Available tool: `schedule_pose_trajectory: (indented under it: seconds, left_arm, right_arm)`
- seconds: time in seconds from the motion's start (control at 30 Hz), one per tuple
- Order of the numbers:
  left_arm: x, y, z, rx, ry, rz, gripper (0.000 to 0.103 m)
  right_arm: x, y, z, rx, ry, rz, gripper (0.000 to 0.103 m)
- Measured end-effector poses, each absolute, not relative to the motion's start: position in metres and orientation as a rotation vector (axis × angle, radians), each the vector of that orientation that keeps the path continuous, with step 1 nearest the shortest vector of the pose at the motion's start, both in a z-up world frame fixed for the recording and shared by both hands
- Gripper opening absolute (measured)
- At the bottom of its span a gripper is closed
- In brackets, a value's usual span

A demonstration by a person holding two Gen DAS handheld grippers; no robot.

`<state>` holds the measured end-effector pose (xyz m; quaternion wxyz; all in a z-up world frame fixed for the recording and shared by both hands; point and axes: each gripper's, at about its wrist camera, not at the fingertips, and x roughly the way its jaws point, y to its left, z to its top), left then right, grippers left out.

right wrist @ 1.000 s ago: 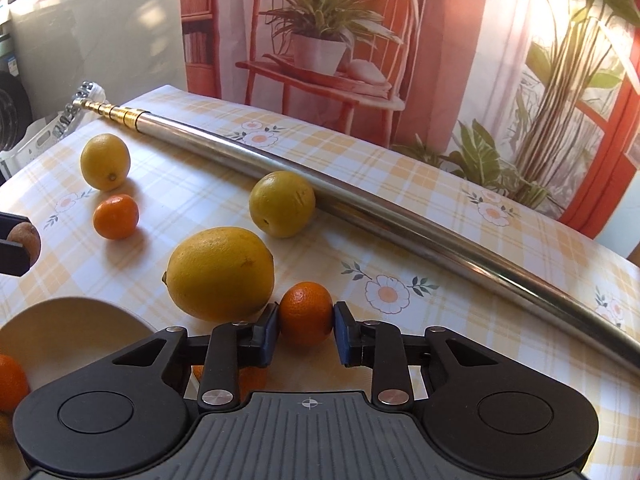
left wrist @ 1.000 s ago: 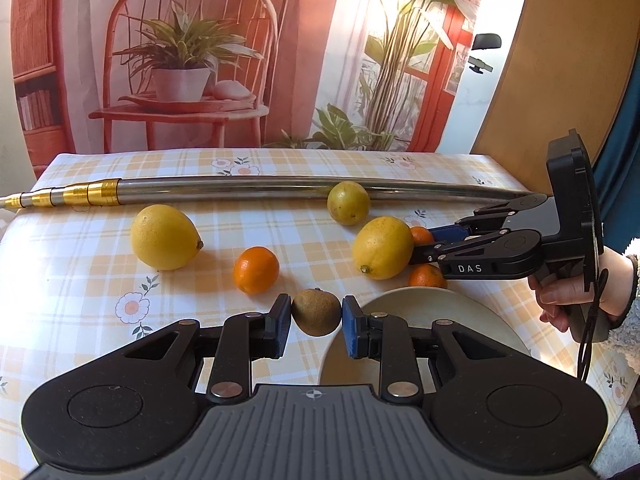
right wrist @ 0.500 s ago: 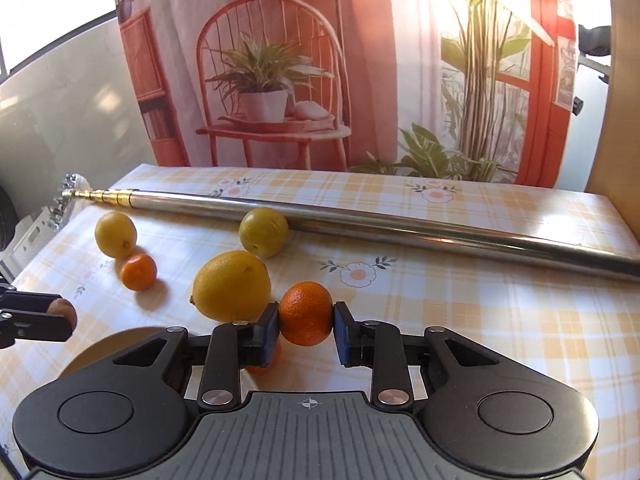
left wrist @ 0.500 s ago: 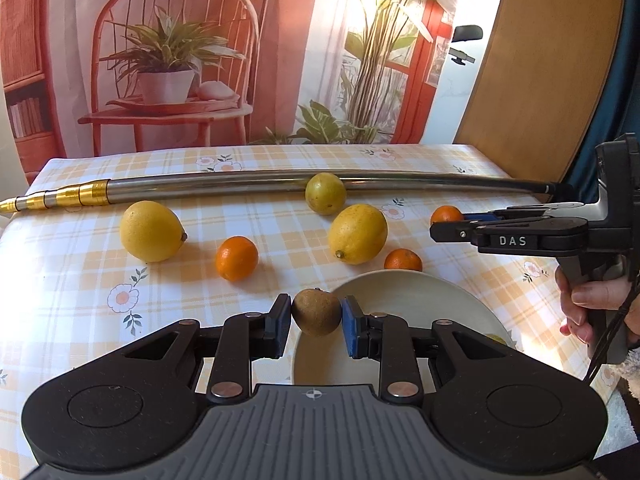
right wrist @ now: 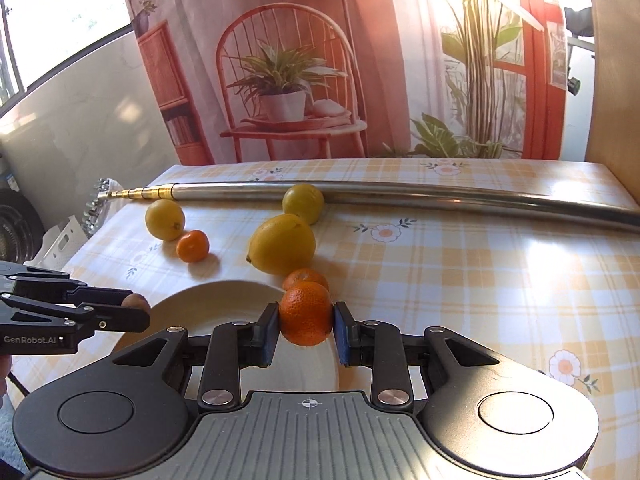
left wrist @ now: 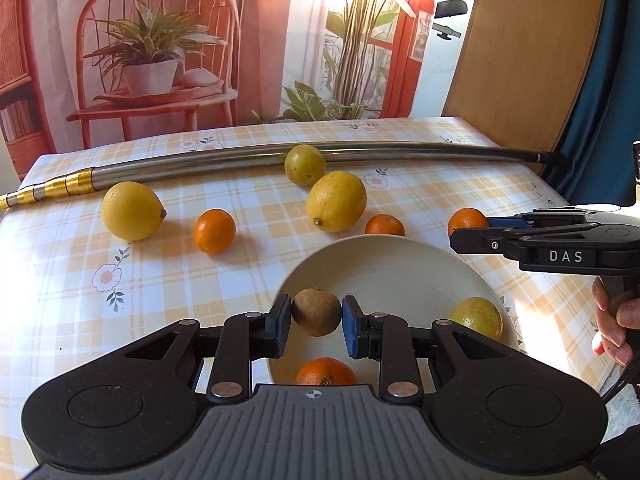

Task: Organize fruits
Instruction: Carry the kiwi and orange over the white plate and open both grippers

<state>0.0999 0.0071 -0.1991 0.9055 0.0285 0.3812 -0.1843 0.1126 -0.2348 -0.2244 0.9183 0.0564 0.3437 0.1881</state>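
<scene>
Orange mandarins: we count five, plus two lemons. Our left gripper (left wrist: pixel 316 325) pinches a rough brown kiwi (left wrist: pixel 316 312) over the plate (left wrist: pixel 400 264); our right gripper (right wrist: pixel 306 330) clamps one dimpled mandarin (right wrist: pixel 306 312) above the plate's rim.

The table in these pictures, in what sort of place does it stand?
Probably a home dining corner dressed up for recording: a table under a checked floral cloth, a plate with fruit, and a printed backdrop of a chair and plants behind it.

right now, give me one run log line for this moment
left tool: shut on kiwi, over plate | right tool: shut on mandarin | plate: holds yellow fruit, orange
</scene>
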Motion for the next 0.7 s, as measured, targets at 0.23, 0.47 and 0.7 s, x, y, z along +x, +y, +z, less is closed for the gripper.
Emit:
schedule_pose_trajectory:
  seconds: [0.23, 0.47, 0.7]
  left_arm:
    - [0.102, 0.003, -0.209, 0.1, 0.807, -0.372, 0.029]
    - [0.099, 0.005, -0.215, 0.123, 0.828, -0.357, 0.029]
    - [0.098, 0.006, -0.215, 0.122, 0.828, -0.356, 0.029]
  right_arm:
    - [0.104, -0.233, -0.233, 0.14, 0.742, 0.393, 0.026]
    - [0.101, -0.227, -0.232, 0.121, 0.751, 0.4, 0.026]
    - [0.101, -0.224, -0.234, 0.111, 0.768, 0.4, 0.026]
